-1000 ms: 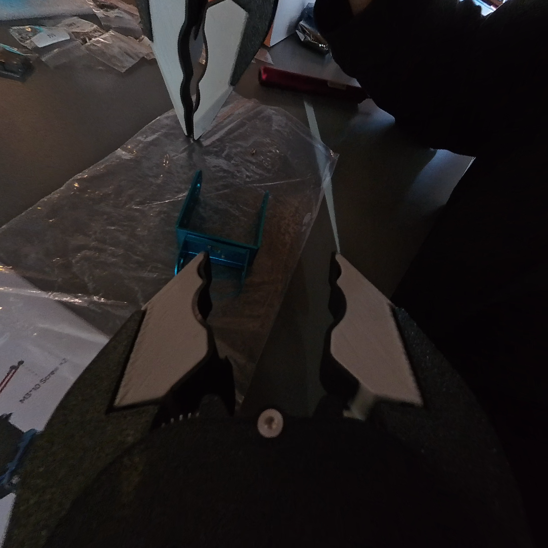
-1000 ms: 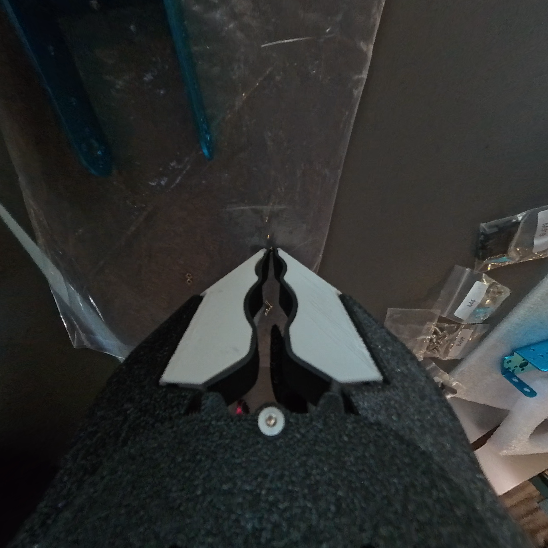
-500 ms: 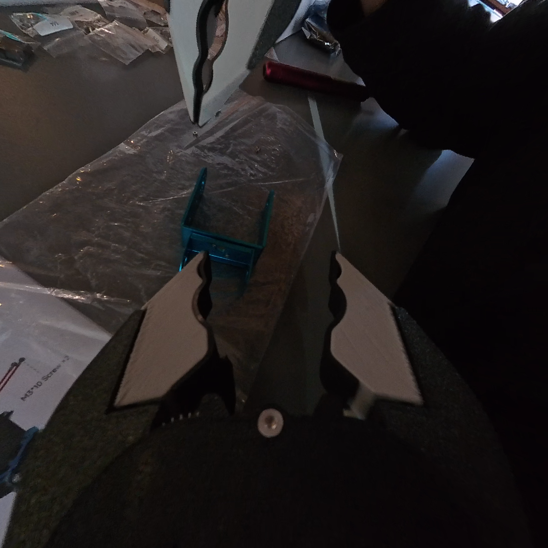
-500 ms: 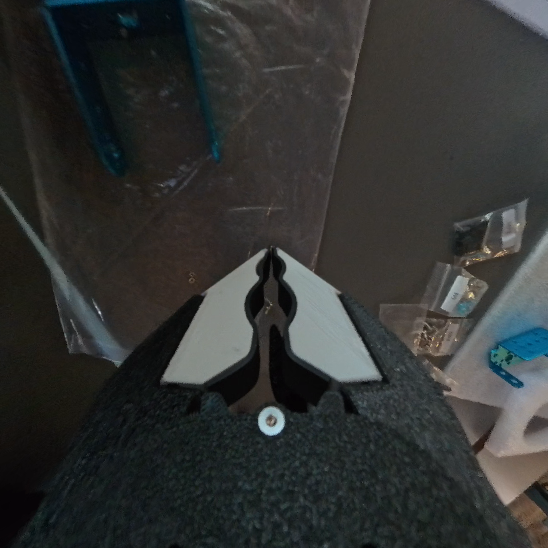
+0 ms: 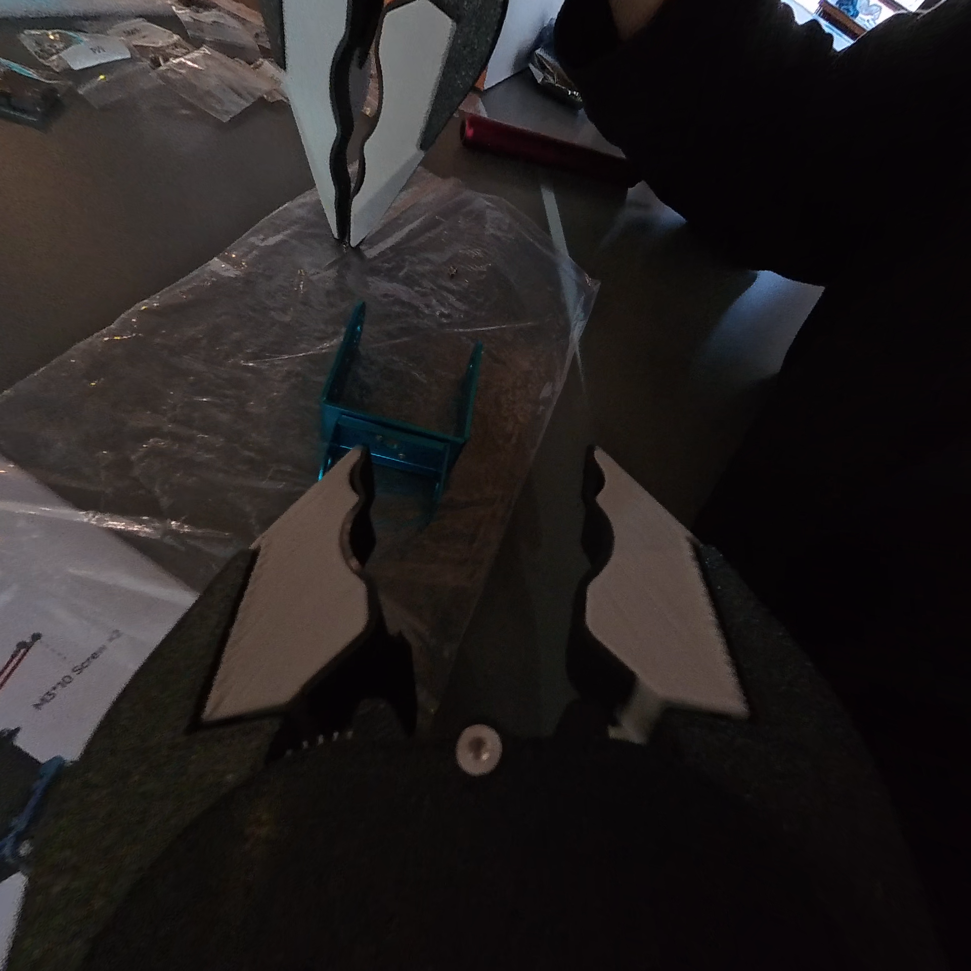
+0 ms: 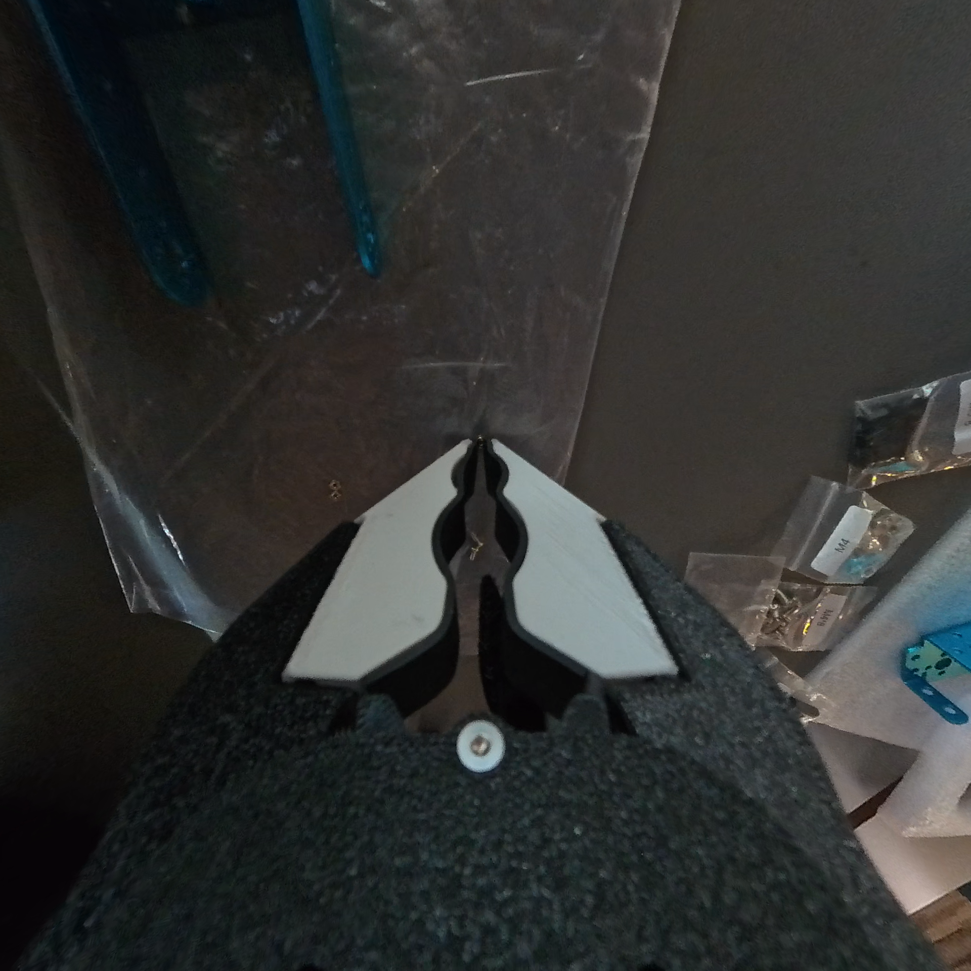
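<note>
My left gripper (image 5: 475, 457) is open and empty, just above the near end of a blue U-shaped metal bracket (image 5: 394, 410) that lies on a clear plastic bag (image 5: 210, 368). My right gripper (image 6: 481, 444) is shut, tips down on the bag's far edge, with a tiny brass-coloured screw (image 6: 481, 439) pinched at the tips. It also shows in the left wrist view (image 5: 347, 239), beyond the bracket. The bracket's two arms (image 6: 341, 157) point toward the right gripper. Two more tiny screws lie on the bag, one beside the right gripper (image 6: 333, 486) and one under it (image 6: 475, 549).
Small parts bags (image 6: 840, 536) and white foam holding a blue part (image 6: 935, 678) lie right of the right gripper. A red tool handle (image 5: 536, 147) and a person's dark sleeve (image 5: 788, 131) are at the far right. A printed sheet (image 5: 63, 630) lies left of the left gripper. Left tips to right tips: about 15 cm.
My right gripper lifted off the bag half a second ago and has come back down onto its edge, still shut. The left gripper has hardly moved.
</note>
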The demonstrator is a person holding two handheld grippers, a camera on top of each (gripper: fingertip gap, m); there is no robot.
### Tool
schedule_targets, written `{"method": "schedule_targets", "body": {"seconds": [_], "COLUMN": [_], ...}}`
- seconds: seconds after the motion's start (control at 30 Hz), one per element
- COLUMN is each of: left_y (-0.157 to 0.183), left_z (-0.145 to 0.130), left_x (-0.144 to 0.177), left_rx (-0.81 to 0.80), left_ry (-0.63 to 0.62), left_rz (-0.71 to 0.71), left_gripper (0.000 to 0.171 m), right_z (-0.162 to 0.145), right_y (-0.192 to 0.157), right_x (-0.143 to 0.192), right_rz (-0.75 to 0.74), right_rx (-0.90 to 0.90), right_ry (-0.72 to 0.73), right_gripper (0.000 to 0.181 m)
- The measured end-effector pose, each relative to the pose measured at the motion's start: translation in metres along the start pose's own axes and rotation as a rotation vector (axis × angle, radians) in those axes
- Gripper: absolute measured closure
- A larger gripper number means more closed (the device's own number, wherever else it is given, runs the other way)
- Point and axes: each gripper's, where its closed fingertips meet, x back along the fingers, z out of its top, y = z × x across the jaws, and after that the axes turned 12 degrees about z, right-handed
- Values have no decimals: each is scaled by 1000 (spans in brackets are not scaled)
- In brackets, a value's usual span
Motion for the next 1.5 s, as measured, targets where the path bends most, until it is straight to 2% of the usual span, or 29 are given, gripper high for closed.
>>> {"method": "schedule_targets", "body": {"seconds": [0.33,0.47,0.53,0.63,0.77,0.93,1.37,1.5], "left_y": [-1,-1,-1,-1,-1,-1,-1,-2], "left_z": [0,0,-1,-1,0,-1,-1,0], "left_x": [0,-1,-1,-1,-1,-1,-1,-1], "left_rx": [7,10,10,7,4,5,16,21], "left_ry": [-3,-6,-7,-7,-4,-5,-12,-8], "left_rz": [0,1,2,7,7,4,-4,-2], "left_gripper": [92,91,91,92,92,92,92,92], "right_z": [-1,0,13,4,3,1,2,10], "right_y": [2,-3,-11,2,2,6,6,3], "right_x": [5,10,15,14,8,4,1,9], "right_rz": [-37,-14,19,-45,-6,-21,-11,-34], "right_rx": [25,18,35,6,-6,7,15,42], "right_ry": [15,56,127,60,51,14,3,74], "right_gripper": [181,181,181,180,174,176,180,180]}}
